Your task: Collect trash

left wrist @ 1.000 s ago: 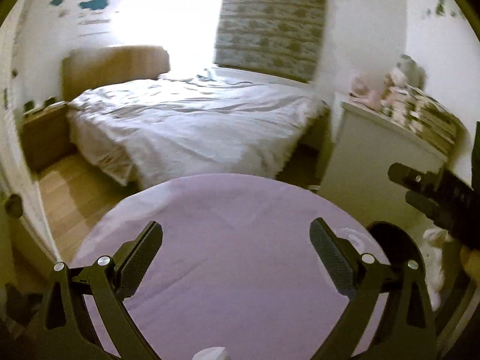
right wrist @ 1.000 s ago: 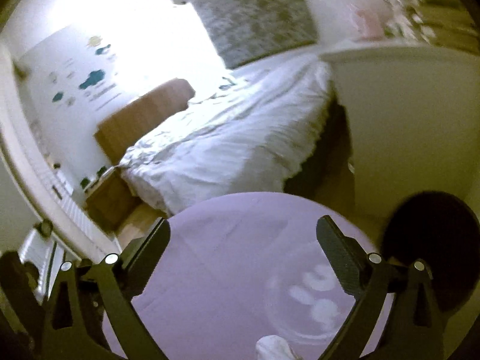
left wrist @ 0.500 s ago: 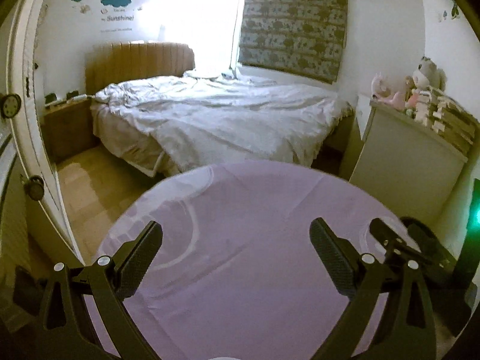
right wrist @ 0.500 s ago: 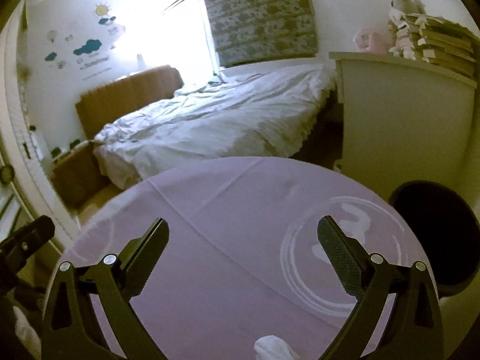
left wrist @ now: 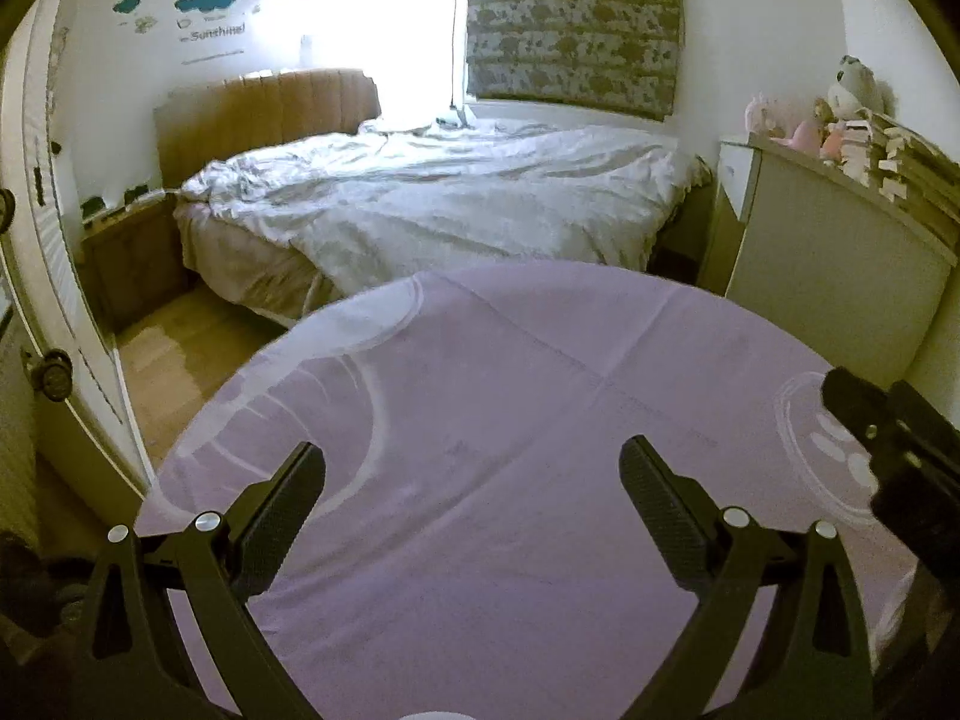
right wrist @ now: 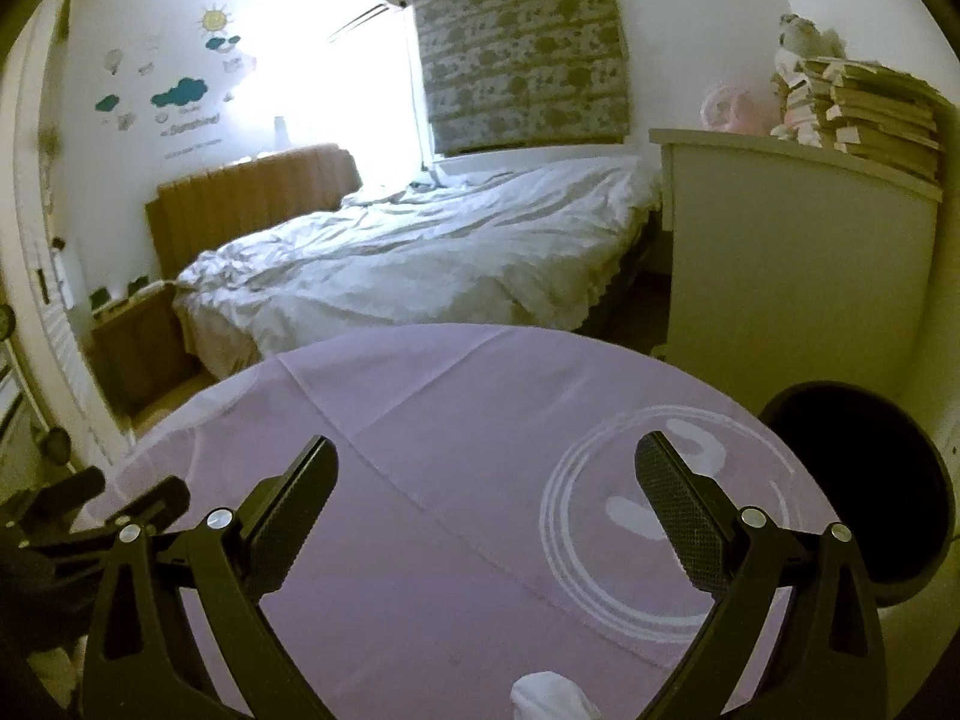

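Right wrist view: both grippers spread, empty, above round lilac-clothed table [right wrist: 456, 420].
Crumpled white paper scrap [right wrist: 549, 693] sits just beneath right gripper [right wrist: 483, 510]; left gripper [left wrist: 471, 516] idle; likely next: lower, pinch.

A crumpled white wad of trash [right wrist: 549, 697] lies on the purple-covered round worktop [right wrist: 456, 420], at its near edge, low in the right wrist view and partly cut off by the frame. In the left wrist view only a pale sliver of it [left wrist: 433, 715] shows at the bottom edge. A black round bin [right wrist: 864, 480] stands just beside the worktop's right edge, mouth open, its inside dark.
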Available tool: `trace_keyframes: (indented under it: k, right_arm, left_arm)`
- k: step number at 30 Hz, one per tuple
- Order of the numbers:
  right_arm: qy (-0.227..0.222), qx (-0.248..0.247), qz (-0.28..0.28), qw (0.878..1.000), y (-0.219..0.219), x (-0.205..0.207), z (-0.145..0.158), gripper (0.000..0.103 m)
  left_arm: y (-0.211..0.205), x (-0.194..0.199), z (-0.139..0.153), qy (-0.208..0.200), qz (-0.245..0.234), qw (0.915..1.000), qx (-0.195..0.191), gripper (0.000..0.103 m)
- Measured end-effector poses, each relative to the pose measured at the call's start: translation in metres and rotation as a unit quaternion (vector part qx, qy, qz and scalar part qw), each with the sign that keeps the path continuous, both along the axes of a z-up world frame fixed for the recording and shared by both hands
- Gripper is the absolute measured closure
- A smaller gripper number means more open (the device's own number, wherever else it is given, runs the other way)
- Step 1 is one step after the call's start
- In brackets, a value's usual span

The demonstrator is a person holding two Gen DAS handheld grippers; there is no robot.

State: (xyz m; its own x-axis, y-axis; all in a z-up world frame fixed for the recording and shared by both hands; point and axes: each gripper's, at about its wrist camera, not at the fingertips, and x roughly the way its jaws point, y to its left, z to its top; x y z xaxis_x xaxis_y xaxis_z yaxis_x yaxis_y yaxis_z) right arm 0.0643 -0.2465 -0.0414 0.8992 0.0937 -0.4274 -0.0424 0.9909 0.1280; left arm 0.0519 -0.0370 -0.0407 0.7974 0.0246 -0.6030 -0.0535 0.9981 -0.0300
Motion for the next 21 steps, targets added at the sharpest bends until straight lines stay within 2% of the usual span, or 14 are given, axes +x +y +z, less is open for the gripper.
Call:
trace_keyframes:
  k: [9, 21]
  right_arm:
    - [-0.004, -0.003, -0.002, 1.000, -0.002, -0.001, 0.000, 0.005]
    - [-0.005, -0.003, 0.001, 1.000, 0.000, 0.000, 0.003, 0.005]
  left_arm:
    - [-0.007, 0.001, -0.004, -0.002, -0.014, 0.9997, 0.022, 0.005]
    - [-0.009, 0.003, -0.007, 0.012, -0.013, 0.9994, 0.029, 0.005]
